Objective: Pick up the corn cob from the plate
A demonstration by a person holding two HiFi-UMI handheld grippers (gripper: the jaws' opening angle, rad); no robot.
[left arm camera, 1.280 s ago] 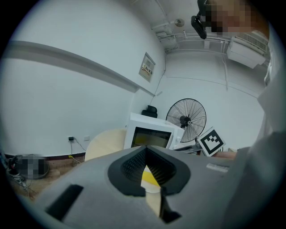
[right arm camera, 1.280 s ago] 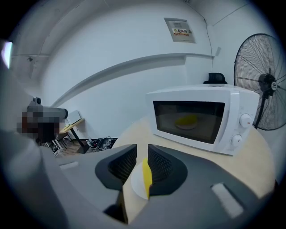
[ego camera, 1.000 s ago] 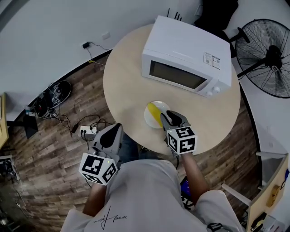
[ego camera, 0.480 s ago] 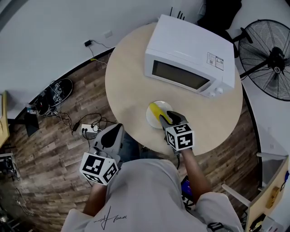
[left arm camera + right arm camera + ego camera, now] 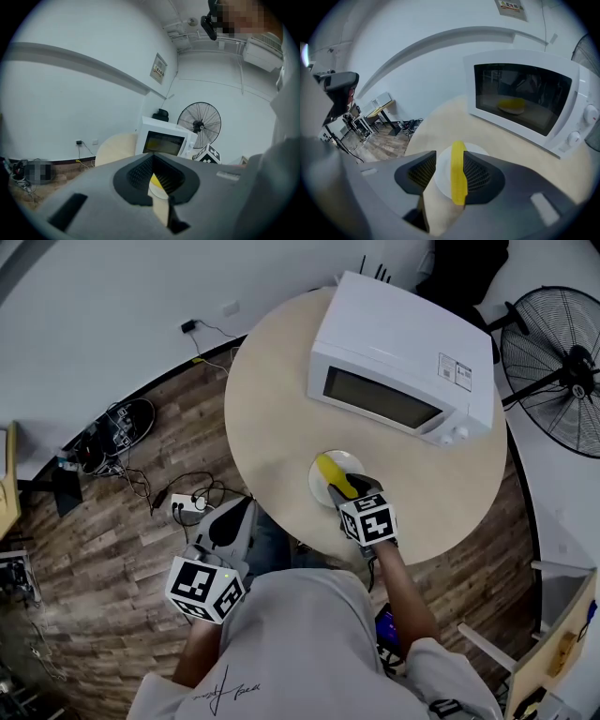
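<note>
**Right tongs over the plate.** Your right tongs point steeply down at the near edge of the round, pale wood-toned counter, in the lower centre of the head view. Their jaws have just been opening and stand spread.

The corn cob, a smooth yellow, slightly curved cylinder, runs lengthwise between them. It lies close against the ribbed black pad on the picture's right, and a clear gap separates it from the opposite pad. The cob rests on a small round white plate, its far end reaching toward the plate's upper left rim.

Behind the plate, in the upper right, stands a boxy white microwave with a dark glass door and two round knobs.

Your left tongs are held clear of the counter at lower left, above the plank floor. Their grey jaws are pressed together at the tips, with nothing between them. A black wire-caged fan stands at the far right.
</note>
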